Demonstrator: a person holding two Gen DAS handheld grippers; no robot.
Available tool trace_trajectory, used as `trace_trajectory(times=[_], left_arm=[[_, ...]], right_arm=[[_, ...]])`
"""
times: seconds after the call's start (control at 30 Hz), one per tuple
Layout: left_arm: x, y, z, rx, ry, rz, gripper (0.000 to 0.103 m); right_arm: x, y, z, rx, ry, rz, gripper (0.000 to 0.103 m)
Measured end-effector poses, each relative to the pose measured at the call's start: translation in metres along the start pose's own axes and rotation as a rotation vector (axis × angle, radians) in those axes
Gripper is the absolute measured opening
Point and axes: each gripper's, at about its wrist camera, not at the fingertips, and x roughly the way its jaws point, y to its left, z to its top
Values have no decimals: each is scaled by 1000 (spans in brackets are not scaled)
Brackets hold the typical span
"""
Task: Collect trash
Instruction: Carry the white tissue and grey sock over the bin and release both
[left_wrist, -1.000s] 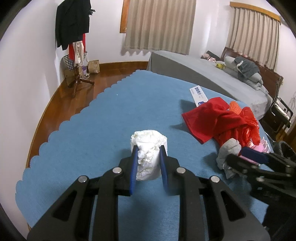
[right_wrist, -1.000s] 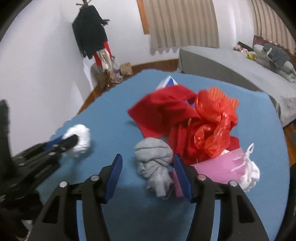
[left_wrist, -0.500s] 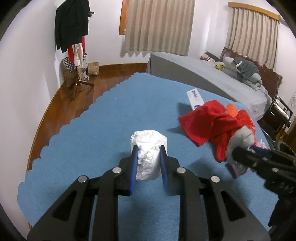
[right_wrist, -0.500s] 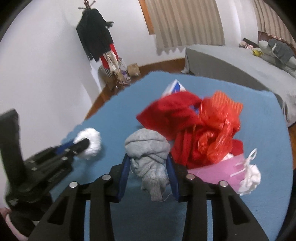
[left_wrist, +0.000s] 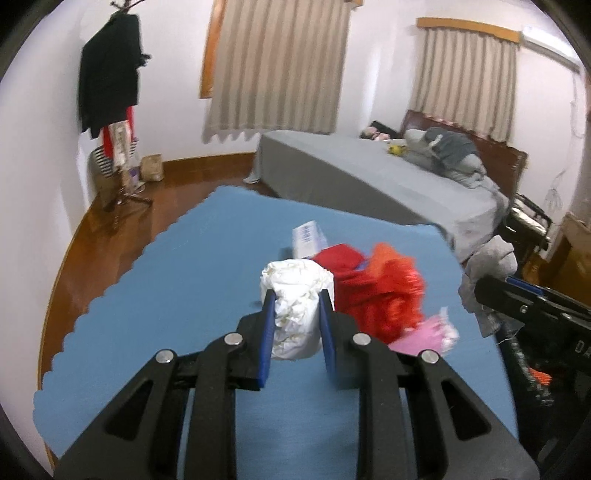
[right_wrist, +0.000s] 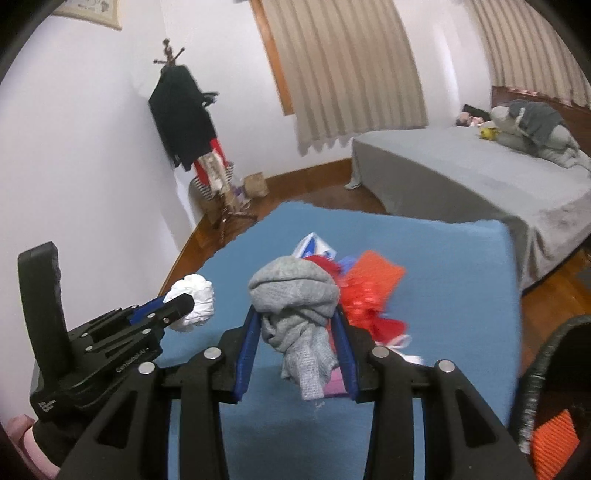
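My left gripper (left_wrist: 295, 314) is shut on a crumpled white paper wad (left_wrist: 295, 295) and holds it above the blue table (left_wrist: 166, 295). It also shows in the right wrist view (right_wrist: 194, 304). My right gripper (right_wrist: 297, 332) is shut on a grey crumpled sock (right_wrist: 295, 299) and holds it raised off the table. The sock also shows at the right of the left wrist view (left_wrist: 487, 273). A heap of red cloth and red plastic bag (left_wrist: 376, 291) lies on the table past both grippers, with a pink paper piece (left_wrist: 424, 336) beside it.
A white and blue carton (left_wrist: 308, 240) lies behind the red heap. A dark bin rim (right_wrist: 546, 369) with something orange inside sits at the lower right. A grey bed (left_wrist: 369, 177) stands beyond the table, a coat rack (left_wrist: 110, 92) in the far left corner.
Both grippers have risen from the table with their loads. The right gripper closed on the grey sock and lifted it. The left gripper swung right, toward the red heap.
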Motion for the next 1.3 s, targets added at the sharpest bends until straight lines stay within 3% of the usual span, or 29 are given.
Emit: trace_trajectory(times=[0.43,0.93,1.3], left_arm=[[1,-102,2,104,-8,-209,22],[18,-232,-15,233,35,-469,22],[40,-320,-37,305,102,-635,23]], right_arm=[[-62,-75,-4,96,-68,-181,39],[-139,-191,-48,256,-99,-449,39],[-182,-249,-79,362,-107,-606,41]])
